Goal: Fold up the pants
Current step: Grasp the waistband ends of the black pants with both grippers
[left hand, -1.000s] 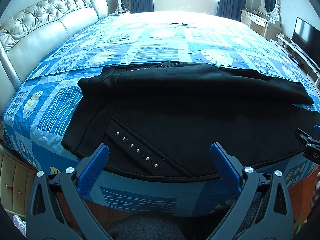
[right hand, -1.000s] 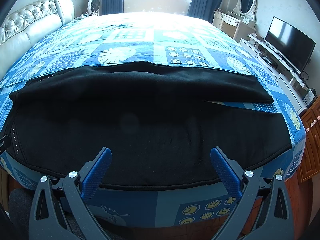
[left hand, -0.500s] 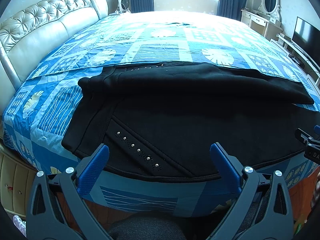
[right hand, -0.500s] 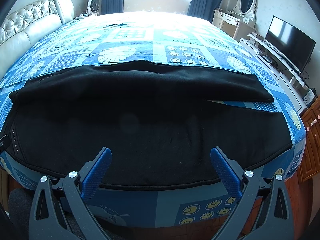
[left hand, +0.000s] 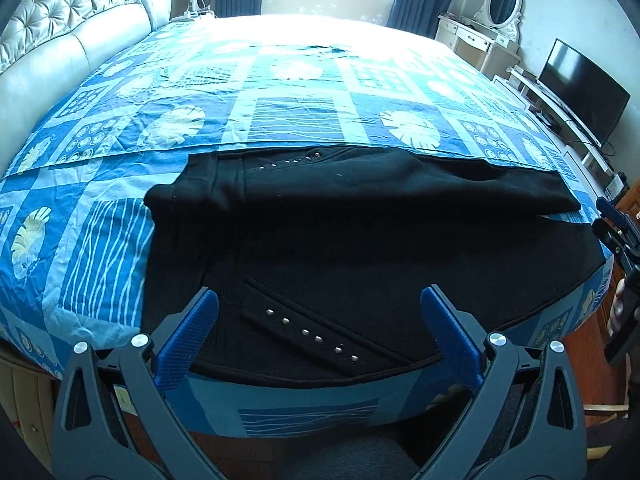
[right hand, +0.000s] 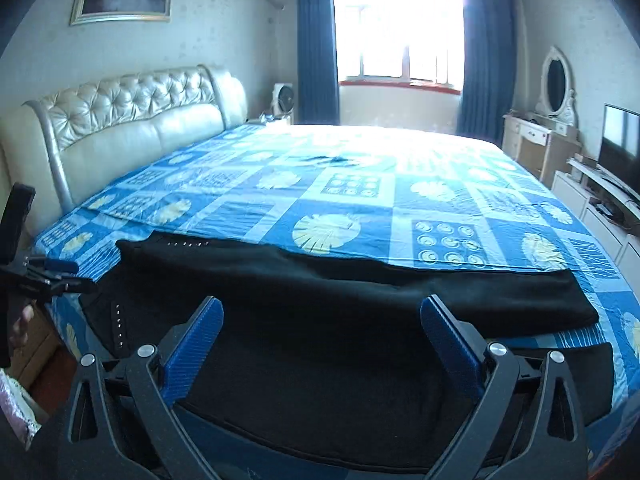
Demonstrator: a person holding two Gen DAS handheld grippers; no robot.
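Note:
Black pants (left hand: pixel 360 240) lie spread across the near edge of the bed, waist to the left, both legs running right. Silver studs mark the near pocket (left hand: pixel 312 332). My left gripper (left hand: pixel 320 312) is open and empty, hovering just above the near waist and pocket area. My right gripper (right hand: pixel 320 320) is open and empty, low over the middle of the pants (right hand: pixel 340 360). The right gripper shows at the right edge of the left wrist view (left hand: pixel 620 240). The left gripper shows at the left edge of the right wrist view (right hand: pixel 48 276).
The bed has a blue patterned cover (left hand: pixel 296 116) and a padded cream headboard (right hand: pixel 132 128) on the left. A TV (left hand: pixel 580 88) and low white cabinet stand to the right. A vanity with an oval mirror (right hand: pixel 556 80) stands by the window.
Both grippers have moved forward over the pants. The right wrist view has tilted up and dropped lower, now showing the headboard and window wall. Both stay open.

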